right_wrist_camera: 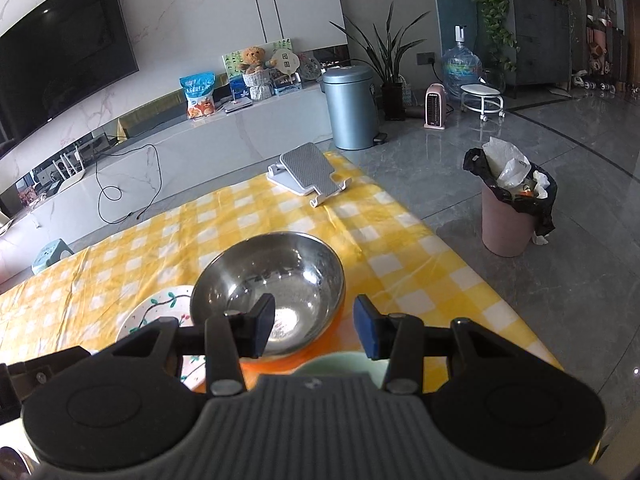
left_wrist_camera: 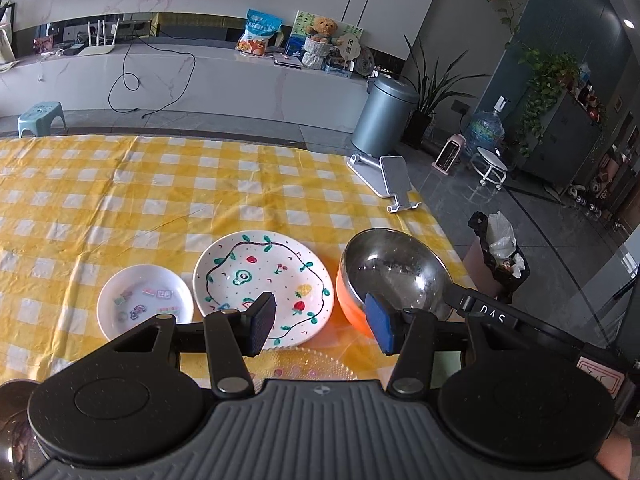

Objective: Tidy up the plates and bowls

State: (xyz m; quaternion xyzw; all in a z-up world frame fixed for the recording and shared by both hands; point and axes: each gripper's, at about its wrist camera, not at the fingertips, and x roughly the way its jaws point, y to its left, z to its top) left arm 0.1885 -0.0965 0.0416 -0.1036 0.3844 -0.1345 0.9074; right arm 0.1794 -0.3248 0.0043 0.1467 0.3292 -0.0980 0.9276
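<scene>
A painted white plate (left_wrist_camera: 264, 280) lies on the yellow checked tablecloth (left_wrist_camera: 120, 200), with a small white dish (left_wrist_camera: 145, 304) to its left and a steel bowl with an orange outside (left_wrist_camera: 394, 270) to its right. A clear glass plate (left_wrist_camera: 308, 366) lies just under my left gripper (left_wrist_camera: 322, 320), which is open and empty above the painted plate's near edge. My right gripper (right_wrist_camera: 316, 326) is open and empty, over the near rim of the steel bowl (right_wrist_camera: 268, 280). A pale green bowl (right_wrist_camera: 340, 364) shows below it. The painted plate (right_wrist_camera: 160, 308) is at its left.
A grey phone stand (left_wrist_camera: 394, 180) sits at the table's far right corner, also in the right wrist view (right_wrist_camera: 310, 174). The table's right edge drops to the floor, where a pink waste bin (right_wrist_camera: 512, 208) stands. A dark round object (left_wrist_camera: 12, 420) is at the lower left.
</scene>
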